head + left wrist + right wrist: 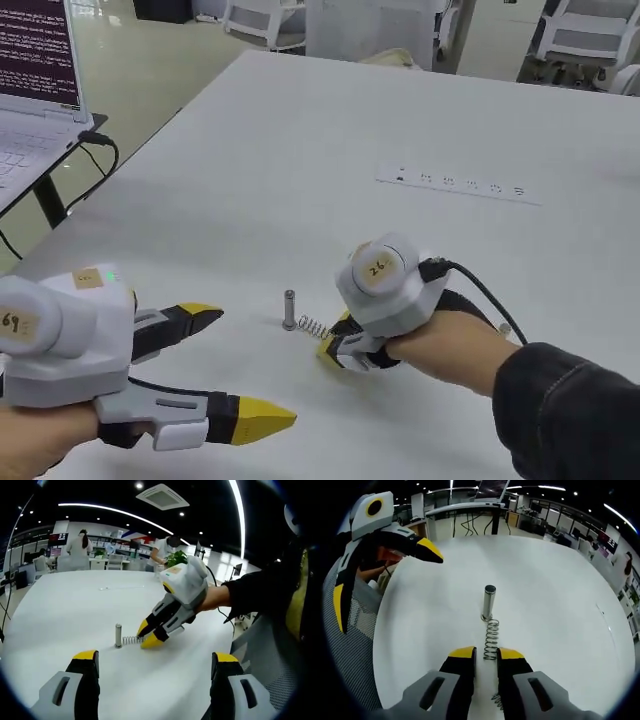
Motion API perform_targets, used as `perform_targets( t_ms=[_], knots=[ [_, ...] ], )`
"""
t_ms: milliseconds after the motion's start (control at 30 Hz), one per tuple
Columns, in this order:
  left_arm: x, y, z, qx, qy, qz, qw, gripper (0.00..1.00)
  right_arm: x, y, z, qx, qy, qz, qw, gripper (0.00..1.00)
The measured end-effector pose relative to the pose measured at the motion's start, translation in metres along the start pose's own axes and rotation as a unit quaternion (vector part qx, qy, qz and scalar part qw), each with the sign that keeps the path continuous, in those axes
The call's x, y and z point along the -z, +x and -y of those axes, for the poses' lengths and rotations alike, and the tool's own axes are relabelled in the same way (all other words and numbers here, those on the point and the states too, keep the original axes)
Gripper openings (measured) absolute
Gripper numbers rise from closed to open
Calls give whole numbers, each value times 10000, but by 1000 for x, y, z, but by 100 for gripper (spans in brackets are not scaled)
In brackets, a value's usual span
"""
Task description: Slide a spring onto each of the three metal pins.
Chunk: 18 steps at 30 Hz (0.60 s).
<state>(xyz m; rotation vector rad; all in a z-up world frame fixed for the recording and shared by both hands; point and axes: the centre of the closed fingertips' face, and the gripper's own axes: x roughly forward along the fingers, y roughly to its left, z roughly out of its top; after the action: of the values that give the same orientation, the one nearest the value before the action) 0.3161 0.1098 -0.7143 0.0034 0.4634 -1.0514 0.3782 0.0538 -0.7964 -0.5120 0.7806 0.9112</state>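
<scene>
My right tool (486, 655) is pinched almost shut on the spring (491, 635), which lies flat on the bench (300, 180) touching the base of the upright pin (489, 601), left tool (255, 365) wide open and empty, so I reckon next it needs lifting over the top.

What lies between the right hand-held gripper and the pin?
A spring, lying on the table from the pin back between the jaws of the right hand-held gripper, seen in the right gripper view.
</scene>
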Motion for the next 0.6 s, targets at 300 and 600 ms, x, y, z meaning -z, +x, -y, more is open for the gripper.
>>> perform_targets(
  t_ms=[300, 600],
  knots=[
    [1, -3, 1, 11, -5, -9, 10000, 88, 2, -2, -5, -7, -69, 6, 10000, 9],
    [3, -3, 5, 73, 21, -49, 10000, 84, 0, -16, -17, -75, -176, 72, 9998, 9]
  ],
)
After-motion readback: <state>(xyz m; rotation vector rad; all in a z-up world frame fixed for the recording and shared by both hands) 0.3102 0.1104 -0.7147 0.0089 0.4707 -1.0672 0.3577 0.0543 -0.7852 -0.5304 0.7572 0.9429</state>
